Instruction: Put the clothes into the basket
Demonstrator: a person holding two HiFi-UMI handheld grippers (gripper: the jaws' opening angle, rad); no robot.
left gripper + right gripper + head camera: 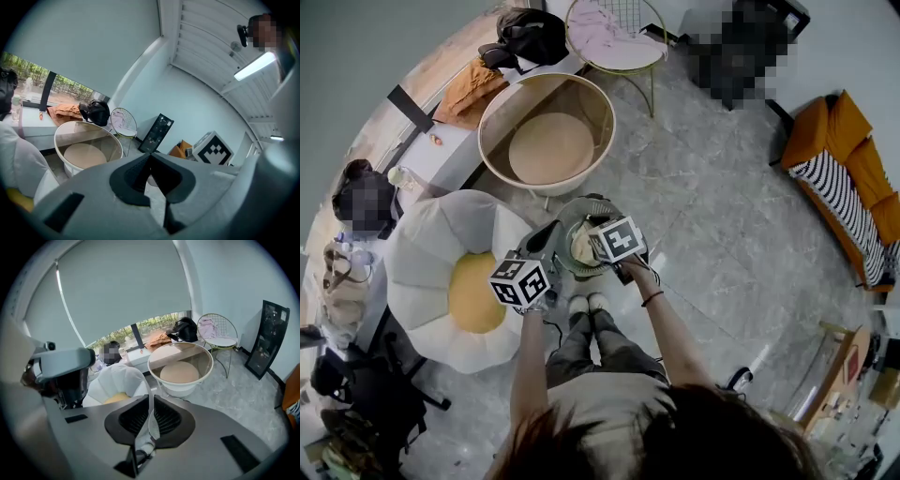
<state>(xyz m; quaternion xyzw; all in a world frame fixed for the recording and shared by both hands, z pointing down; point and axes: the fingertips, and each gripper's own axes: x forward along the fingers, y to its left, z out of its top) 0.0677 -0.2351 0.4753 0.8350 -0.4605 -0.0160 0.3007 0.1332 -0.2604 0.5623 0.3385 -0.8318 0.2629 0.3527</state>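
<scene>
On the left, the left gripper (149, 158) is clenched on nothing, its jaws meeting tip to tip with only floor behind them. It hangs just beside the basket (581, 202), a dark round one on the floor in front of the person's feet, with the flower-shaped cushion (441, 253) further left.

In the middle, something pale lies inside the basket; from above I cannot tell whether it is all 1 piece.

To the right, the right gripper (150, 414) grasps a thin white cloth (151, 423): a narrow fold stands pinched between the 2 ribbed pads and trails down out of sight.

That cloth looks very light, limp and sheer. I would expect it to sag, drape and catch on the basket's rim, and a hold on 1 thin edge could slide out. A bunched fold nearer its middle seems the safer place to grip.

2 more garments wait well apart from the basket: an orange one (469, 89) on the sill and a pink one (605, 37) on the wire chair (653, 70).
</scene>
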